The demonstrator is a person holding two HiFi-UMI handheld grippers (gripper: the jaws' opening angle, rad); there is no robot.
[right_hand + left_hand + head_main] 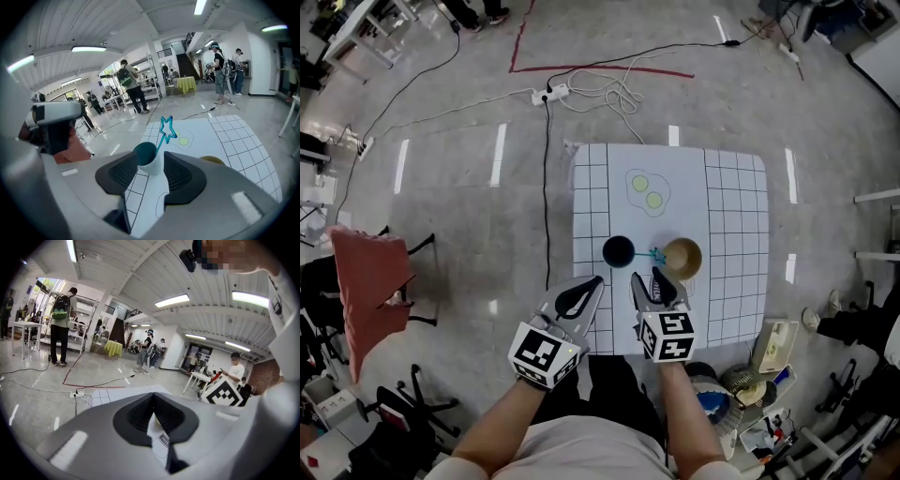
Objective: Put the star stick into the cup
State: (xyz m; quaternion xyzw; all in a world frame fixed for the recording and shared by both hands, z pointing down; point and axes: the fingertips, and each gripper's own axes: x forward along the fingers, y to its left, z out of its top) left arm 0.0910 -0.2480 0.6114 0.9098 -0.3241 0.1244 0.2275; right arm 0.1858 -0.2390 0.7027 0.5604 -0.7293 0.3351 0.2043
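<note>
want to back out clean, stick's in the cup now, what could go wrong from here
The star stick leans out over the rim of the cup, close to the open right gripper; a careless pull-back could snag the star and drag it out. The cup shows right between the jaws, so a sideways move might knock it over.

Bright, even light from ceiling strip lights (172,300); their glare streaks the glossy floor (469,211) around the white mat (736,225); fisheye edges darken

The star stick (167,127) looks translucent plastic, the cup (149,165) smooth, the floor (459,206) glossy (reflecting lights).
</note>
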